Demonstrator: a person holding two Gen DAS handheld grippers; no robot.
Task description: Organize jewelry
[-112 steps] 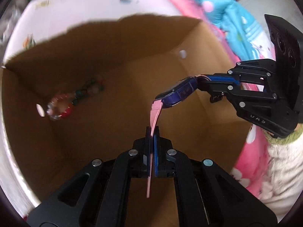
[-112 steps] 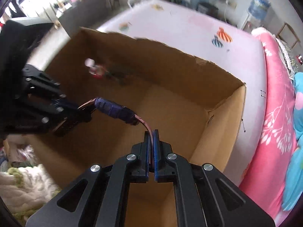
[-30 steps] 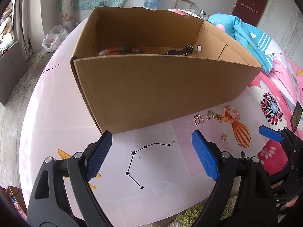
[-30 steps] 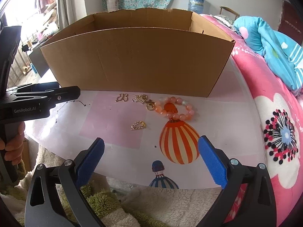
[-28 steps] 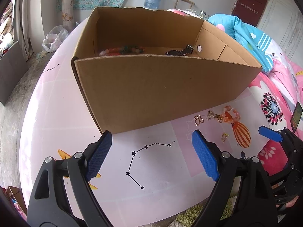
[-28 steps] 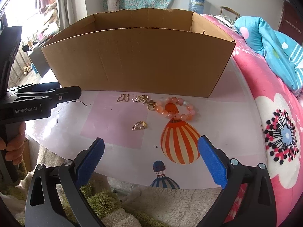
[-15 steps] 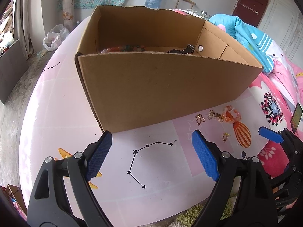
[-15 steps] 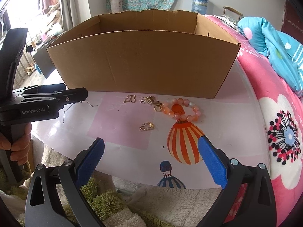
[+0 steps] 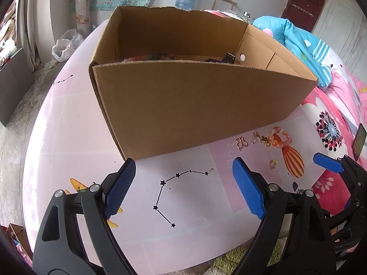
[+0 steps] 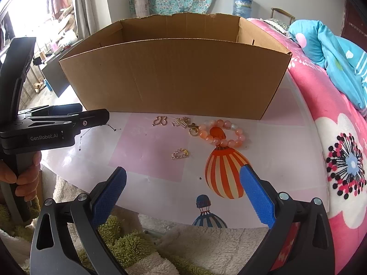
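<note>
The near wall of the brown cardboard box (image 9: 201, 105) hides most of its floor; above that wall's edge only the tops of a multicoloured bead string (image 9: 149, 57) and a dark object (image 9: 226, 58) (too little shows to name it) appear. In the right wrist view the box's inside is wholly hidden. The small gold pieces (image 10: 181, 122) are too tiny to identify.

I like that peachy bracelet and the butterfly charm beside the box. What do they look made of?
Bead bracelet: glossy, translucent orange-pink beads, probably glass, stone or resin; the look cannot settle which. Butterfly charm: thin, shiny gold-toned metal outline, likely plated. Box: matte brown corrugated cardboard, fluting visible along its edge.
</note>
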